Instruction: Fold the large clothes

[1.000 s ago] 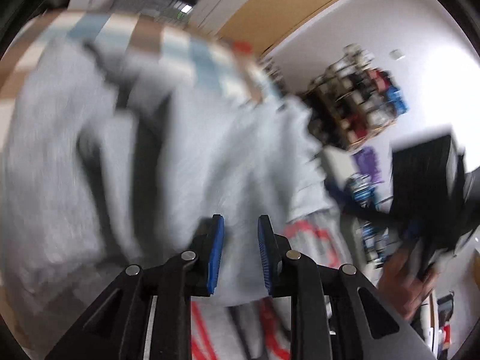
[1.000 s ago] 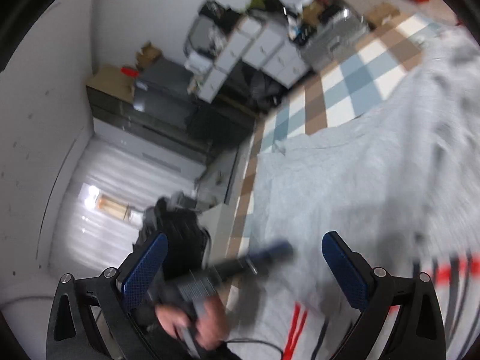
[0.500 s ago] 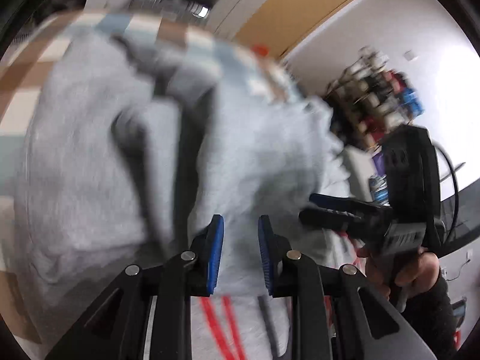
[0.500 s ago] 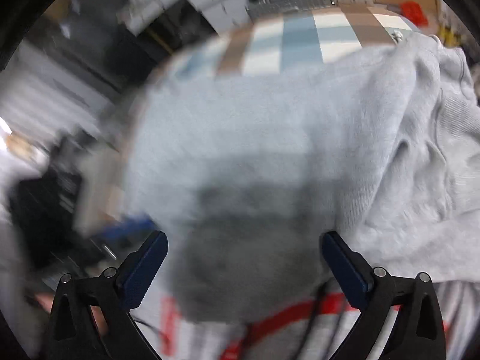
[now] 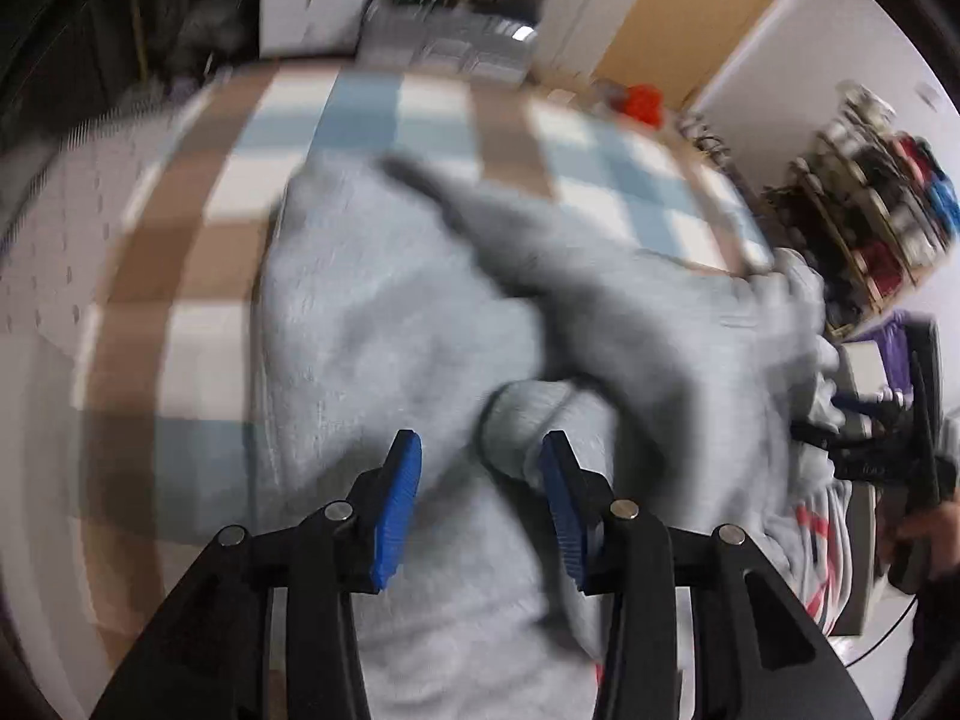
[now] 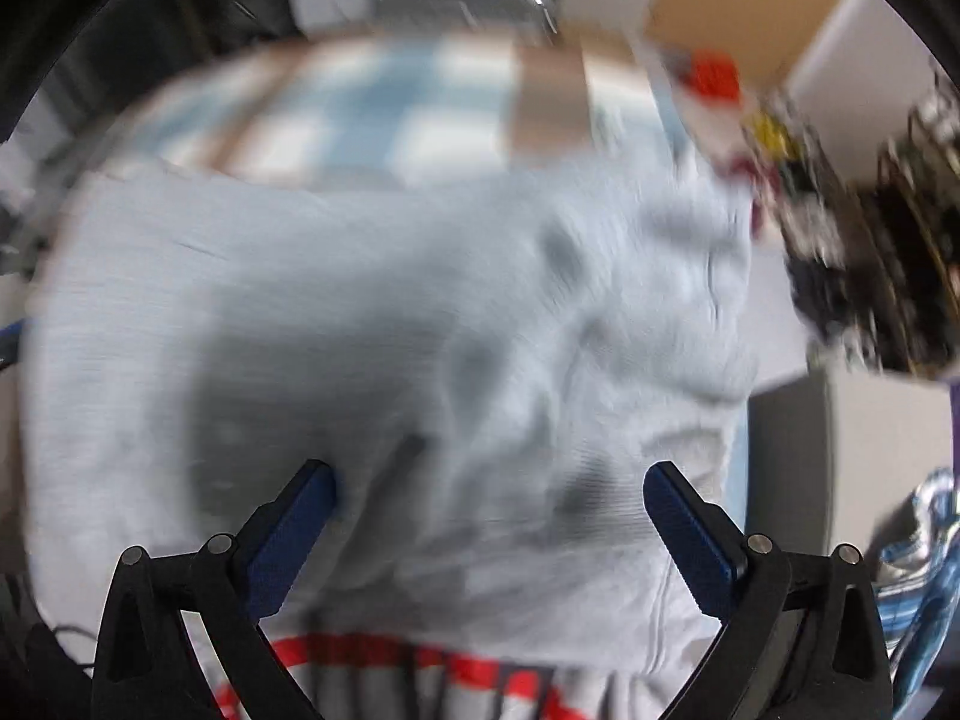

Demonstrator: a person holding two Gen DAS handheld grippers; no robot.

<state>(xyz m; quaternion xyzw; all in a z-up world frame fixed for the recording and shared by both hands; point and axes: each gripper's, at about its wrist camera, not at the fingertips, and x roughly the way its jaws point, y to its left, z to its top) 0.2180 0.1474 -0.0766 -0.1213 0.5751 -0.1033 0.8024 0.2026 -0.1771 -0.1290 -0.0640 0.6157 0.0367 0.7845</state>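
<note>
Left claw [image 5: 477, 504] has just let go: its jaws, near-closed a second ago, are opening, pads off the cloth. Right claw [image 6: 489, 531] is spread wide and empty, now tipped down over the grey sweatshirt [image 5: 384, 324]. The sweatshirt lies bunched on the checkered desk [image 5: 198, 252], so that fold looks placed. No containers visible; shelf clutter too blurred.

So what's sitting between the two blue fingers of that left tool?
In the left wrist view, the left tool is opening over the grey sweatshirt; a rolled cuff-like fold lies between its fingers, unpinched.
</note>
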